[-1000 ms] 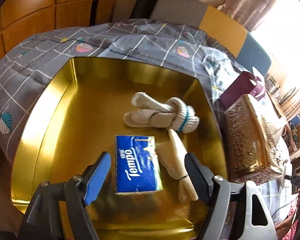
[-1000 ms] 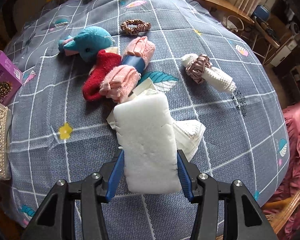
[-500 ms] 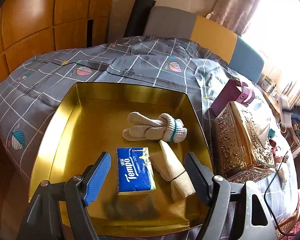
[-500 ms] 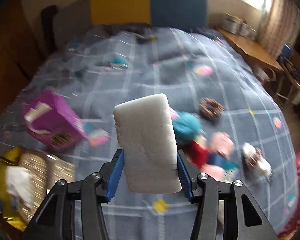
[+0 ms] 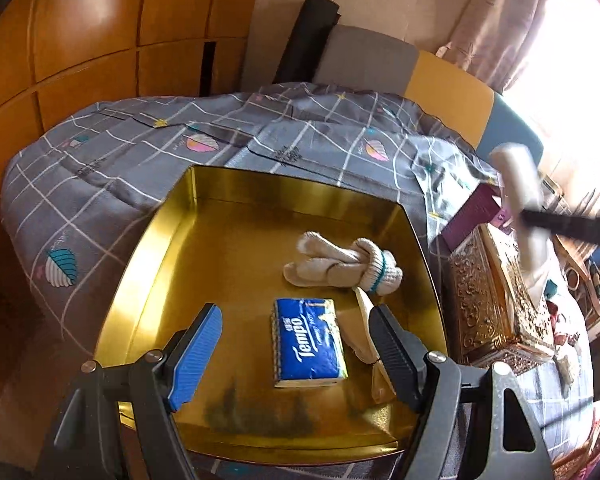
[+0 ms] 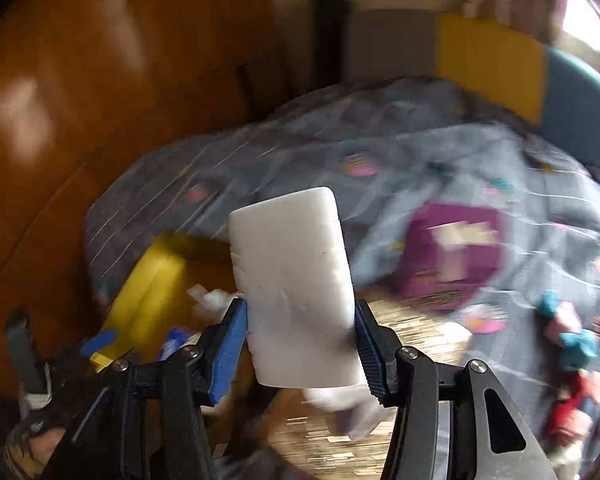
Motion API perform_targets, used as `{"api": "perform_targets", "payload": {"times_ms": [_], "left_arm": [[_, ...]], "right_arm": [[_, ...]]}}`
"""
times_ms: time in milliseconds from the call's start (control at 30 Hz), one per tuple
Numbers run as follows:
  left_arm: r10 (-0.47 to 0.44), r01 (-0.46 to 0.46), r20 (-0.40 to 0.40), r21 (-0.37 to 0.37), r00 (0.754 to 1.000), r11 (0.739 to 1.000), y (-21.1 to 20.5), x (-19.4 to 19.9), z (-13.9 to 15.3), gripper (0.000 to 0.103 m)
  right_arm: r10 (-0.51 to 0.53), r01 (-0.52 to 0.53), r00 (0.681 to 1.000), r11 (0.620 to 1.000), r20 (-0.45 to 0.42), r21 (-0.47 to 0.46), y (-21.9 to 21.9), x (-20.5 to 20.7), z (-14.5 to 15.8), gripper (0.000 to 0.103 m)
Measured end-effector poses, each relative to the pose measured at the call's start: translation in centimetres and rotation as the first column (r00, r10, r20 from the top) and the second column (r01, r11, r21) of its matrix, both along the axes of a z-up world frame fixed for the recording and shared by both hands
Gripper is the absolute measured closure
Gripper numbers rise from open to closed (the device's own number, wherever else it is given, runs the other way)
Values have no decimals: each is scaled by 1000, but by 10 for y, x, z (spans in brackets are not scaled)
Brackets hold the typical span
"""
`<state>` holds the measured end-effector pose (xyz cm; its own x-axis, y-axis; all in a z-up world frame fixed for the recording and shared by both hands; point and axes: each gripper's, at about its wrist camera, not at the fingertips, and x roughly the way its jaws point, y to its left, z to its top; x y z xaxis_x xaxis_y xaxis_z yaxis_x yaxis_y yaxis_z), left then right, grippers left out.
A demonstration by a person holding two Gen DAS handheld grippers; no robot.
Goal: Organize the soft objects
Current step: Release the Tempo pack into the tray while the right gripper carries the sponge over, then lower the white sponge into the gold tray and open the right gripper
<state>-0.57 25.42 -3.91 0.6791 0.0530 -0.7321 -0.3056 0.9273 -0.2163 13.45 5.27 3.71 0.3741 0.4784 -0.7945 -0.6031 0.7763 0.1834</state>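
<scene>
Mid-transfer: my right tool [image 6: 300, 354] clamps white sponge [image 6: 296, 284], tray [image 5: 168, 240] at 9 o'clock. Left tool [image 5: 296, 354] wide, empty. Next: lower sponge into free tray corner, release.

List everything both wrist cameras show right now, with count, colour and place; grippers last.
gold tray: one, gold, on the bedspread
tissue pack: one, blue, in the tray
gloves: one knotted bundle, white, in the tray
cloth roll: one, cream, in the tray beside the pack
ornate box: one, gold, right of the tray
purple box: one, behind the ornate box
sponge: one, white, held
left gripper: open, empty, above the tray
right gripper: shut on the sponge
</scene>
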Motion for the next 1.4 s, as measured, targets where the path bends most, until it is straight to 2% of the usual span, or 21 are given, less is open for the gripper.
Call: {"api": "perform_targets", "payload": {"times_ms": [133, 333, 400, 467, 500, 767, 900, 1100, 1400], "left_arm": [[45, -45, 1, 6, 999, 999, 9, -3, 2, 26], [73, -73, -2, 11, 997, 997, 17, -7, 1, 26], [81, -81, 0, 15, 997, 997, 18, -8, 2, 28], [77, -77, 6, 8, 997, 997, 18, -8, 3, 28], [77, -77, 7, 9, 997, 997, 18, -8, 3, 28], [65, -66, 23, 29, 998, 997, 8, -9, 9, 28], [49, -50, 35, 54, 998, 997, 2, -10, 15, 28], [6, -10, 51, 86, 999, 996, -13, -11, 22, 28], [-48, 41, 48, 144, 998, 989, -35, -7, 27, 28]], "right_arm": [[111, -114, 991, 992, -71, -45, 49, -30, -37, 49], [152, -164, 971, 985, -184, -52, 81, -48, -85, 44], [164, -176, 961, 984, -225, -35, 84, -48, -95, 38], [167, -178, 955, 984, -244, -25, 84, -49, -101, 27], [167, -178, 953, 984, -251, -18, 82, -51, -102, 25], [120, -130, 987, 987, -104, -99, 66, -69, -91, 25], [80, -77, 997, 987, 17, -141, 56, -77, -78, 25], [30, -6, 985, 990, 171, -141, 39, -85, -54, 25], [-80, 103, 958, 992, 275, -69, 5, -85, -30, 22]]}}
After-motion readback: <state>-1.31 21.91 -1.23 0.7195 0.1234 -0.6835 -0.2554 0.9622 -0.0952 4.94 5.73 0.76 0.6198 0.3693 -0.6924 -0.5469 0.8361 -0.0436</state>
